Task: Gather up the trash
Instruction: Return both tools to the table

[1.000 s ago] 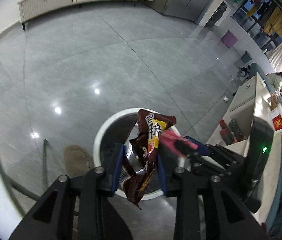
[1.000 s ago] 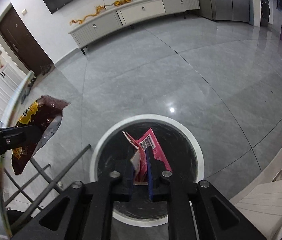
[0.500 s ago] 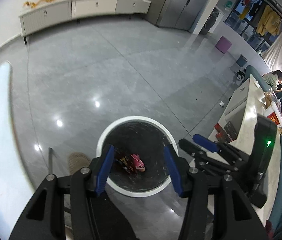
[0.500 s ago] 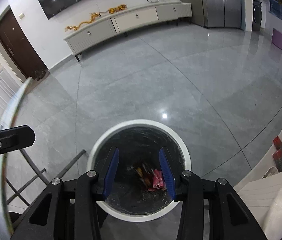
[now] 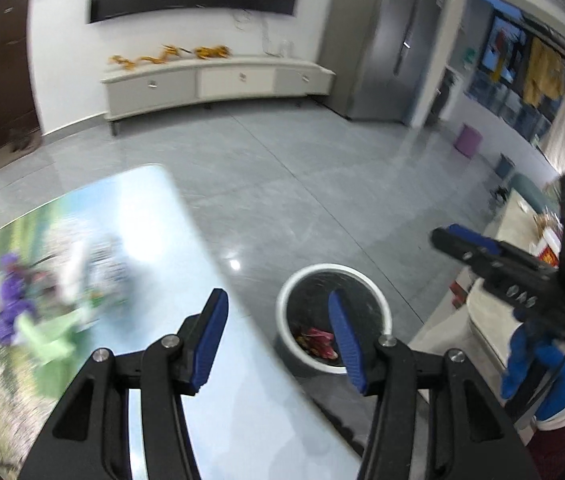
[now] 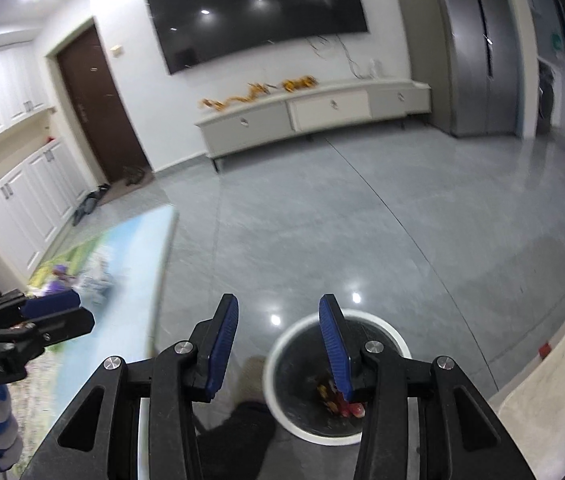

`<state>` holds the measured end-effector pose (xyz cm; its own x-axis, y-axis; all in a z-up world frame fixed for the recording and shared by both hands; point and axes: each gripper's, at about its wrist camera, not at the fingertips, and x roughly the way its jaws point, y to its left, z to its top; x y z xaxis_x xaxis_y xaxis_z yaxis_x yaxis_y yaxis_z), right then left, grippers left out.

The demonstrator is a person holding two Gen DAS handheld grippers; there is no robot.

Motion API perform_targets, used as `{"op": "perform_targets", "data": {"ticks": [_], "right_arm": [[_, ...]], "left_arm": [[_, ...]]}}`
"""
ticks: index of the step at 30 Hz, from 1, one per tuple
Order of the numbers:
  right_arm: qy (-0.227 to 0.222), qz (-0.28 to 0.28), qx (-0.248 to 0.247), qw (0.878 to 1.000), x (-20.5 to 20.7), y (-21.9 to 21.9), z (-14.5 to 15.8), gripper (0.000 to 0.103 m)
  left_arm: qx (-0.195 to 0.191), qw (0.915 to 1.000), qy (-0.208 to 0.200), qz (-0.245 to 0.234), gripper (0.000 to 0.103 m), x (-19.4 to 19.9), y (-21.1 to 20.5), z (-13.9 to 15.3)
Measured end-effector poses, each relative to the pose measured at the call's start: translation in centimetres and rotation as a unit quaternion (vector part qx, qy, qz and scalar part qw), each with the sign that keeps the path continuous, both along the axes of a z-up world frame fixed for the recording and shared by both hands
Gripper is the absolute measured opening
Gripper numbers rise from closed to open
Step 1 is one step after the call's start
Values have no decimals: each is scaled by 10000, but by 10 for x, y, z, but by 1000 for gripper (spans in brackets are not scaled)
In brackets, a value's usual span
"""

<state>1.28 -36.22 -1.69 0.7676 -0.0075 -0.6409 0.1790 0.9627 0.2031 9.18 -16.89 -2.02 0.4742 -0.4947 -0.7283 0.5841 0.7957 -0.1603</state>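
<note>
Left gripper (image 5: 278, 338): it held a brown snack bag before; now its blue pads are apart with nothing between them.
Right gripper (image 6: 278, 346): it let go of the red wrapper and has just opened.
Bin (image 5: 288, 300): both wrappers (image 5: 316, 338) now lie inside.
Both grippers: lifted up, so the bin looks smaller and the table (image 5: 154, 216) shows.

Big dark TV (image 6: 256, 16) mounted on the white wall, with a long low cream cabinet (image 6: 314, 114) under it and some yellow-orange decoration (image 6: 256, 90) strung along the cabinet top. Dark brown door (image 6: 96, 108) off to the left, white cupboards (image 6: 22, 204) beside that. Tall steel fridge (image 6: 478, 48) on the right. Shiny grey tile floor (image 6: 362, 220), small purple stool (image 5: 467, 141) by the far right wall.
</note>
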Motion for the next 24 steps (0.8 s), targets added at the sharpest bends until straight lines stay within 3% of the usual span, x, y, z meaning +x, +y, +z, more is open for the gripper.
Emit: {"op": "perform_targets", "data": {"ticks": [7, 14, 19, 24], "right_arm": [[-239, 641, -182, 9975, 13, 66, 31, 40], [-102, 1270, -207, 9916, 51, 128, 26, 42], [104, 1659, -150, 9860, 81, 169, 8, 48], [343, 1916, 36, 9809, 115, 193, -18, 50]], "left_arm": [[-223, 9958, -113, 882, 56, 3, 110, 7], [-385, 9835, 258, 1748, 57, 21, 207, -21], [-530, 9757, 674, 2014, 57, 37, 227, -49], [-622, 9739, 957, 1962, 57, 50, 217, -68]]}}
